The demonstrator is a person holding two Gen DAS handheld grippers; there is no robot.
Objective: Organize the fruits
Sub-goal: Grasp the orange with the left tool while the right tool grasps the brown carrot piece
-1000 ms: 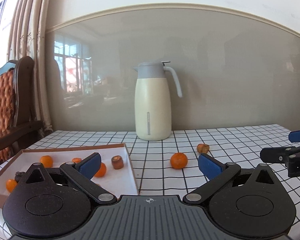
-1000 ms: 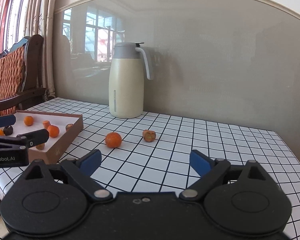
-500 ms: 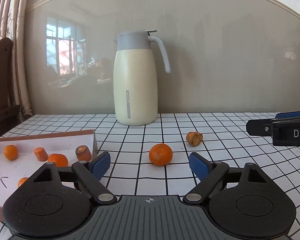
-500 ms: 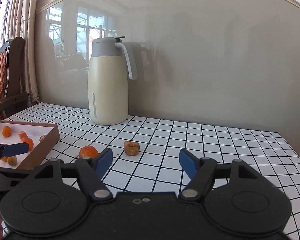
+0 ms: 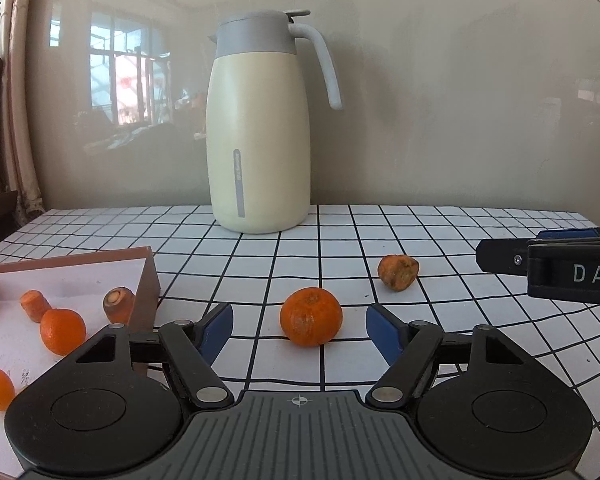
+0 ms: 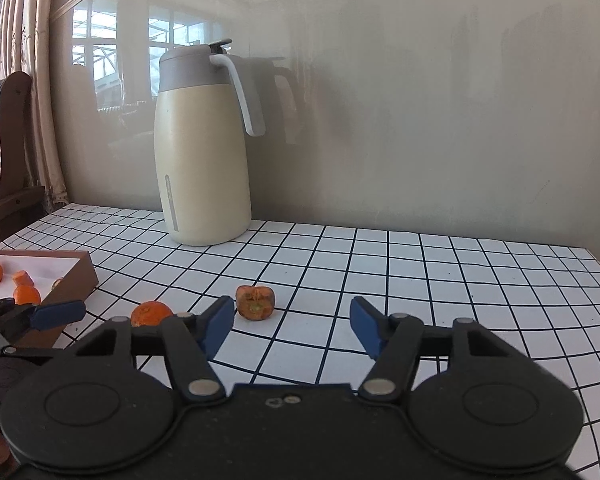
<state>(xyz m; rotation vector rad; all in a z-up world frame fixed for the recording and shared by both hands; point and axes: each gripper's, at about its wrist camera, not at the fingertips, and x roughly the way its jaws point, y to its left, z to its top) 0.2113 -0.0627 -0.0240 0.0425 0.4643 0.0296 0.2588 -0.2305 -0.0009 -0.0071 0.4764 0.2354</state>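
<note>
Only leftward: tray (image 5: pixel 148 276) fruit close up

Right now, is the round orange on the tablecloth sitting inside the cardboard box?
No, the round orange lies on the checked tablecloth, apart from the cardboard box and to its right.

I'm seeing a white tablecloth (image 5: pixel 440 236) gridded with black lines, a bright orange mandarin (image 5: pixel 311 316) on it, a duller brownish-orange fruit (image 5: pixel 398 272) beyond. Cream jug (image 5: pixel 258 140), grey lid and handle. Brown box (image 5: pixel 150 280), white inside. My grippers' pads (image 5: pixel 219 330) are blue on black arms.
</note>
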